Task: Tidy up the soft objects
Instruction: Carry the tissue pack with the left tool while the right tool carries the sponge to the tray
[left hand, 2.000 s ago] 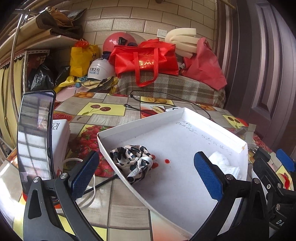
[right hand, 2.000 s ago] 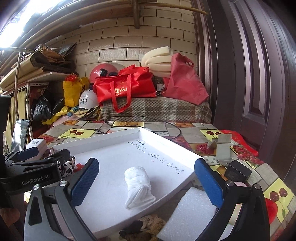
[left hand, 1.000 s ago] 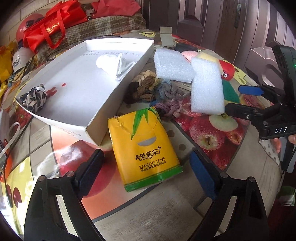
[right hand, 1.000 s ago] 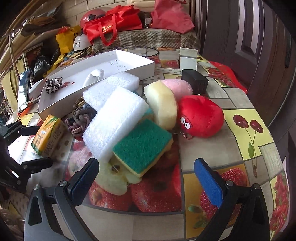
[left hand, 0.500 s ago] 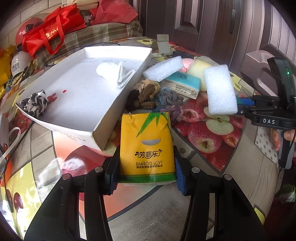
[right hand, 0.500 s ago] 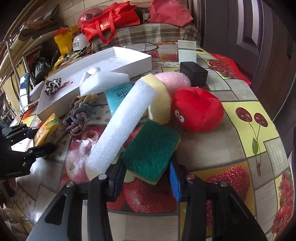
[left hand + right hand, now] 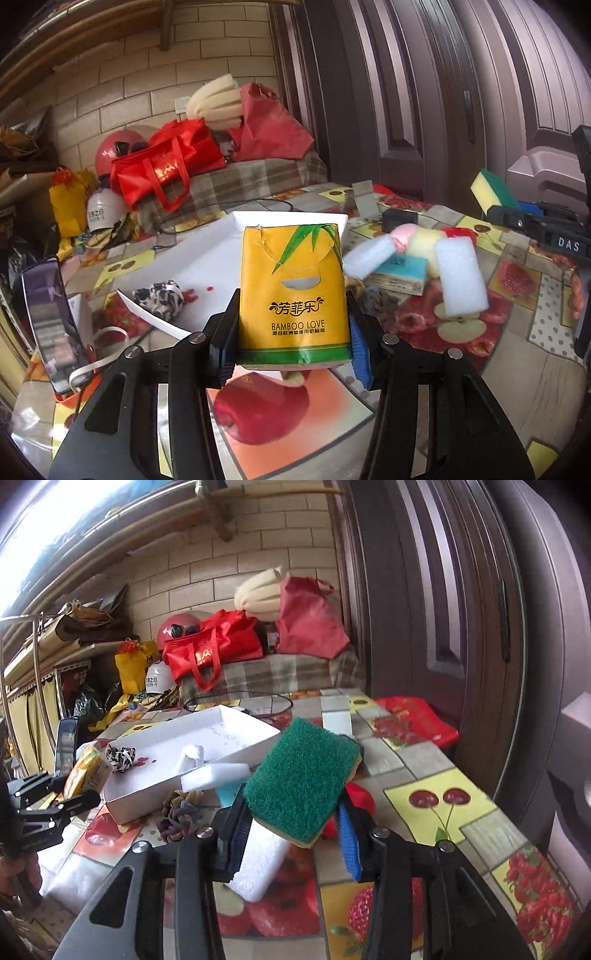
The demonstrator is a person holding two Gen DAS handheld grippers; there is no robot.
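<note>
My left gripper [image 7: 291,350] is shut on a yellow tissue pack [image 7: 293,295] marked BAMBOO LOVE and holds it upright above the table, in front of the white tray [image 7: 258,218]. My right gripper [image 7: 291,834] is shut on a green-and-yellow sponge [image 7: 303,786] lifted off the table; it also shows in the left wrist view [image 7: 493,190]. The tray [image 7: 155,801] holds a black-and-white patterned cloth [image 7: 160,299] and a white rolled cloth [image 7: 190,758].
On the fruit-pattern table lie white foam blocks [image 7: 460,280], a teal packet [image 7: 402,271], knotted rope toys [image 7: 179,814], a pink and a yellow soft ball [image 7: 424,240], a red plush [image 7: 360,797]. A phone [image 7: 46,325] stands at the left. Bags and helmets are piled behind.
Both grippers have lifted their loads off the table: the left raised the tissue pack upright, the right raised the green sponge. A second ago both were open above these items.
</note>
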